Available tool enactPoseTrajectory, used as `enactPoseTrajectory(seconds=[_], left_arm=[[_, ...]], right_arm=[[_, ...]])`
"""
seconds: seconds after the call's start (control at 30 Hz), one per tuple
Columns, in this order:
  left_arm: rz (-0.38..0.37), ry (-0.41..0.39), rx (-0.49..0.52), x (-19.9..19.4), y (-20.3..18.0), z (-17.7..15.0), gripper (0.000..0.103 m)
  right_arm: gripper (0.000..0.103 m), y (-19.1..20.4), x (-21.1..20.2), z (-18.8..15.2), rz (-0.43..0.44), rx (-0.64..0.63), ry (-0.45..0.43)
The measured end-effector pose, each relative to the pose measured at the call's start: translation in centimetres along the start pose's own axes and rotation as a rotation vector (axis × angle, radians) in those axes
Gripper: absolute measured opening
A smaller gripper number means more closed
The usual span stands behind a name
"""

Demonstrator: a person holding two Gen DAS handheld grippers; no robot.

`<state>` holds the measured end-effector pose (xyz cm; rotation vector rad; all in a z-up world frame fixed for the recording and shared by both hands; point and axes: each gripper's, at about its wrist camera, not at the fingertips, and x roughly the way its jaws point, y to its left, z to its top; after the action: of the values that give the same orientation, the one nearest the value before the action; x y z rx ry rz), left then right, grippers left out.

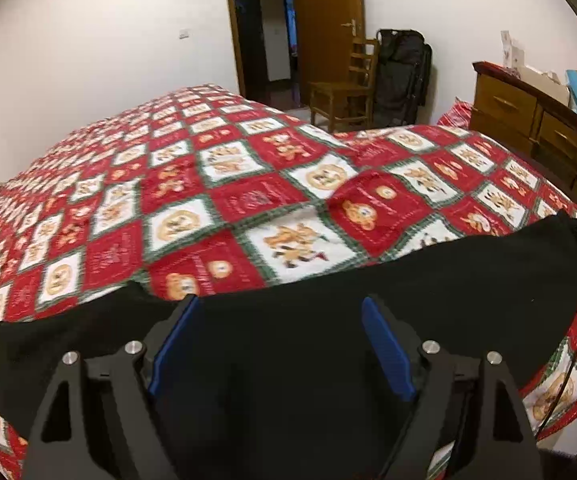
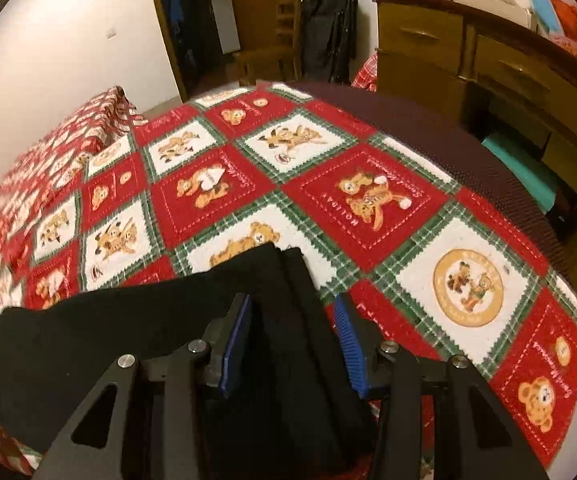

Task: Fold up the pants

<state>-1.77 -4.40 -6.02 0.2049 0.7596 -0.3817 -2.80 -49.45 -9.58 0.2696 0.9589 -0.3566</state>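
Left gripper (image 1: 280,306): jaws spread wide over the black pants (image 1: 408,280), blue pads (image 1: 386,346) clear of the cloth, nothing held. Right gripper (image 2: 294,306): jaws part-way apart, straddling a folded end of the pants (image 2: 284,280); a gap shows at each pad, so no grip.

The pants lie flat along the near edge of the bed, on the red-and-white bear quilt (image 1: 216,184). In the left view they run as a dark band across the quilt, one end reaching toward the dresser side.

Beyond the pants the quilt carries a raised wrinkle (image 1: 368,196). A dark mat (image 2: 448,152) lies over the bed's corner nearest the dresser.

Past the bed: wooden dresser (image 1: 528,120) with boxes on top, close beside the bed. Farther off, a wooden chair (image 1: 344,88), black bags (image 1: 402,76) against the wall, and an open brown door (image 1: 328,28).
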Motion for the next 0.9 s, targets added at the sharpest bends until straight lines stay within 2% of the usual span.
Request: enactPoseTrajectory(seconds=[0.07,0.1,0.17,0.27,0.33,0.37,0.43,0.5,0.53,0.57,0.67,0.77,0.8,0.9], left_arm=[[-0.006,0.006,0.015,0.8,-1.1,0.1,0.084],[-0.007,0.010,0.024,1.1,-1.5,0.1,0.084],[-0.011,0.022,0.039,1.7,-2.4,0.0,0.084],[-0.031,0.038,0.048,2.4,-3.1,-0.4,0.084],[-0.029,0.037,0.047,2.8,-3.5,-0.6,0.084],[-0.024,0.037,0.045,2.9,-3.6,-0.7,0.088],[-0.026,0.055,0.049,3.7,-4.1,-1.0,0.090],[-0.023,0.056,0.060,4.2,-4.6,-1.3,0.090],[-0.024,0.047,0.061,4.1,-4.6,-1.4,0.090],[-0.028,0.045,0.064,4.0,-4.5,-1.4,0.090],[-0.096,0.061,0.051,2.9,-3.1,-1.1,0.090],[-0.130,0.023,0.023,1.0,-0.7,-0.7,0.090],[-0.117,0.006,0.008,0.2,0.7,-0.6,0.090],[-0.037,-0.045,-0.068,-1.7,6.2,-0.8,0.090]], right_arm=[[0.013,0.1,0.0,-0.3,0.028,0.014,-0.002],[0.012,0.2,-0.1,-0.6,0.044,0.019,-0.006],[0.010,0.6,-0.9,-0.8,-0.002,-0.005,-0.041],[0.010,-0.2,-2.5,-0.8,-0.044,0.063,-0.117],[0.010,-0.4,-1.8,-0.8,-0.058,0.075,-0.096],[0.010,-0.6,-1.1,-0.8,-0.056,0.083,-0.058],[0.011,-1.1,-0.6,-0.5,-0.030,0.109,-0.026],[0.021,-1.1,-0.5,-0.5,-0.032,0.099,-0.022],[0.030,-1.3,-0.6,-0.5,-0.036,0.114,-0.018],[0.031,-1.7,-1.1,-0.6,-0.045,0.151,-0.032],[0.031,-2.7,-5.1,-1.3,-0.116,0.286,-0.162],[0.031,0.6,-9.7,-2.1,-0.154,0.245,-0.329],[0.031,3.1,-10.7,-2.5,-0.106,0.185,-0.363],[0.031,11.2,-11.1,-3.0,0.127,-0.006,-0.338]])
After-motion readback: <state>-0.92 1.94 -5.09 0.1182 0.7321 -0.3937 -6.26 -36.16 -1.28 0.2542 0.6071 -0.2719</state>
